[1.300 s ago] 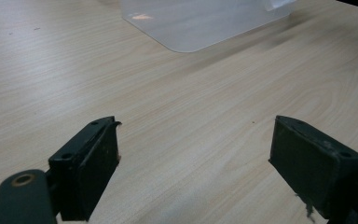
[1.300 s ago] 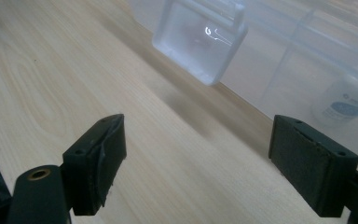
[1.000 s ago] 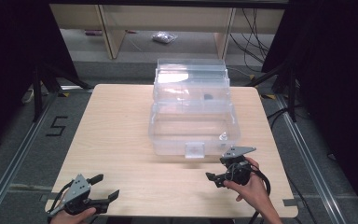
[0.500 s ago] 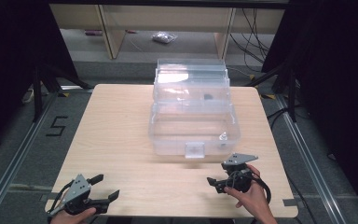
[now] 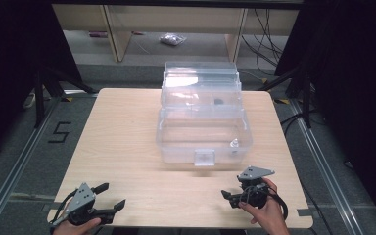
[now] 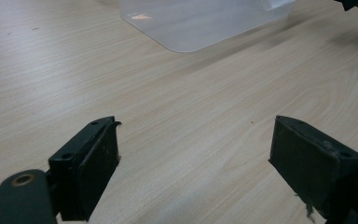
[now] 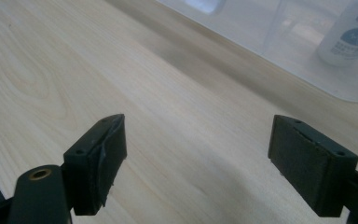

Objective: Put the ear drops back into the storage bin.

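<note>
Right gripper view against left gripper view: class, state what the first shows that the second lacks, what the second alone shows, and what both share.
The right gripper view alone has a small white bottle with a blue label standing inside the clear plastic box, and the box's front latch. The left gripper view alone has a rounded corner of the box and, at its top right edge, part of the other gripper. Both share the pale wooden table, part of the clear box, and two black jaws standing wide apart with nothing between them: left gripper, right gripper.

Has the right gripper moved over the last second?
Yes. The right gripper has pulled back toward the person's table edge, away from the clear plastic box, whose front latch it was nearer before.
</note>
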The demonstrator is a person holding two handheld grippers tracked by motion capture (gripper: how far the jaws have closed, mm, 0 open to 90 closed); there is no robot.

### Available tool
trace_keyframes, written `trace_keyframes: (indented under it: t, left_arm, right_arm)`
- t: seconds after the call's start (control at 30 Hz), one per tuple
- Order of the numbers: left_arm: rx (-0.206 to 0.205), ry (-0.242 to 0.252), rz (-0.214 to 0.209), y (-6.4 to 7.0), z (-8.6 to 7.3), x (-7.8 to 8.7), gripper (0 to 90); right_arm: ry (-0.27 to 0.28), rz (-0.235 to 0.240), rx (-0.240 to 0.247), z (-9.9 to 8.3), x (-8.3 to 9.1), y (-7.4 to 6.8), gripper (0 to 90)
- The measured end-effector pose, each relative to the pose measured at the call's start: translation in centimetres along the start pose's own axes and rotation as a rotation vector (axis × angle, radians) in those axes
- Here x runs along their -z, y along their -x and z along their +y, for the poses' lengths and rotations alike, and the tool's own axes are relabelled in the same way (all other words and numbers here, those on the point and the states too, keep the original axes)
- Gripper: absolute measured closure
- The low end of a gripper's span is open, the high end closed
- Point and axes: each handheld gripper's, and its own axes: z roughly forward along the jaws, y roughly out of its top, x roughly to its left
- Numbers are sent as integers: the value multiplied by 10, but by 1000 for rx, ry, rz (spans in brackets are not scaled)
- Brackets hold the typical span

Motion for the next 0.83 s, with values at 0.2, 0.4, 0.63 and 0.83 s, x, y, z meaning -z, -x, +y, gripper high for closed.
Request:
trace_keyframes:
  t: [0.2, 0.4, 0.63, 0.83]
  left_arm:
    - [-9, -12, -2, 0, 0, 1, 147]
    - [-11, -13, -2, 0, 0, 1, 148]
    - [-4, -21, 6, 2, 1, 1, 148]
    - [-18, -27, 4, 0, 1, 1, 148]
  right_arm:
    - [-2, -15, 16, -8, 4, -5, 200]
    - [-19, -35, 6, -18, 11, -5, 192]
    - [-27, -45, 1, -23, 12, -4, 187]
    - [-22, -46, 6, -23, 11, -5, 187]
